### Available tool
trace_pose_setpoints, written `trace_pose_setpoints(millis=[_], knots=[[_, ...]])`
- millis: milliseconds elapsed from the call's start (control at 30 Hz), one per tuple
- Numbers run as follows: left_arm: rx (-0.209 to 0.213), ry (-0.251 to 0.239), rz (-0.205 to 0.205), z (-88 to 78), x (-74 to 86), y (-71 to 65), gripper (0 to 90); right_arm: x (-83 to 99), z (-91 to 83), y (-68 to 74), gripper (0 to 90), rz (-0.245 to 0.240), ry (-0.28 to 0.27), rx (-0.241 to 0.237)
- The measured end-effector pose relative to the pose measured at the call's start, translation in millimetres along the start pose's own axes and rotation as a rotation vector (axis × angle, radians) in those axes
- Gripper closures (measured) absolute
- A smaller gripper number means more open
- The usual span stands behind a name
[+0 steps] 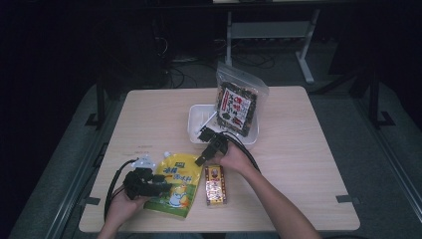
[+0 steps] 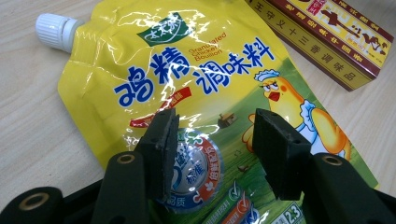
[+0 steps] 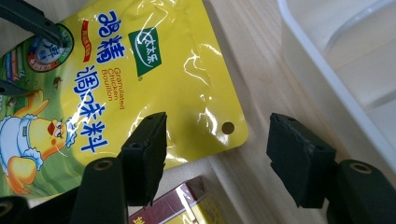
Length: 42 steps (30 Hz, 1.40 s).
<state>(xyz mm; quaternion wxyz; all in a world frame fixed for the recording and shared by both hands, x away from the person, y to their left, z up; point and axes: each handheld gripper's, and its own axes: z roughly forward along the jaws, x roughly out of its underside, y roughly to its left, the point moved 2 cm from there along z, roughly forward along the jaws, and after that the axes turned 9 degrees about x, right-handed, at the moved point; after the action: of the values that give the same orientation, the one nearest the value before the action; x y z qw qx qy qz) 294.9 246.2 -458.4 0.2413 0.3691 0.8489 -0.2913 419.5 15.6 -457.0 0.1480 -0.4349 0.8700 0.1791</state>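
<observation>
High view puts the yellow bouillon pouch (image 1: 176, 185) flat near the table's (image 1: 308, 164) near edge, not yet lifted. My left claw (image 2: 212, 135) hangs over it, jaws apart and gripping nothing. My right claw (image 3: 217, 156) is spread over its far corner. I judge packing into the white tray (image 1: 195, 130) remains.

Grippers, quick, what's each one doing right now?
Left gripper: open, jaws over the glossy yellow bouillon pouch, gripping nothing.
Right gripper: open, empty, above the pouch's corner.
</observation>
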Motion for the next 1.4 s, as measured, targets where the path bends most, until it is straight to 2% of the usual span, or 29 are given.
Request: trace_pose_setpoints(millis=[200,333,400,533,700,800,900,1000,1033,1100,1267,1400], knots=[[0.004,-0.001,-0.003,0.3,-0.3,1.1,49.9,-0.6,2.8,3.3,36.6,-0.014,0.009,-0.004],[0.004,-0.004,-0.005,0.2,0.2,0.9,50.0,-0.5,6.3,7.1,40.2,-0.023,0.022,-0.017],[0.005,-0.005,-0.007,0.2,0.4,1.7,50.6,-1.5,7.1,8.9,41.7,-0.039,0.022,-0.004],[0.001,-0.007,-0.01,0.1,0.9,2.3,52.9,-1.0,4.8,8.4,45.7,-0.032,0.014,0.0],[-0.019,-0.007,-0.016,0.9,0.9,2.3,55.7,-0.3,-3.8,11.0,54.7,-0.044,-0.014,0.015],[-0.025,-0.007,-0.021,1.7,0.6,1.8,56.7,0.0,-5.9,12.3,57.5,-0.05,-0.027,0.014],[-0.036,-0.006,-0.018,2.9,0.5,1.0,57.4,0.4,-8.9,12.8,63.9,-0.041,-0.055,0.002],[-0.039,-0.008,-0.019,3.3,0.4,0.8,57.9,0.6,-7.4,12.0,67.0,-0.045,-0.048,0.011],[-0.04,-0.008,-0.017,3.6,0.4,0.8,58.1,0.8,-4.4,10.5,72.3,-0.042,-0.033,0.026],[-0.041,-0.007,-0.017,3.8,0.4,0.8,58.2,1.2,-0.7,8.4,74.4,-0.033,-0.02,0.035],[-0.041,-0.008,-0.017,4.2,0.1,0.7,58.1,1.6,0.9,8.3,89.1,-0.035,-0.028,0.017],[-0.034,-0.009,-0.014,2.4,-0.3,0.5,54.0,1.1,-3.4,12.0,89.8,-0.061,-0.032,0.025]])
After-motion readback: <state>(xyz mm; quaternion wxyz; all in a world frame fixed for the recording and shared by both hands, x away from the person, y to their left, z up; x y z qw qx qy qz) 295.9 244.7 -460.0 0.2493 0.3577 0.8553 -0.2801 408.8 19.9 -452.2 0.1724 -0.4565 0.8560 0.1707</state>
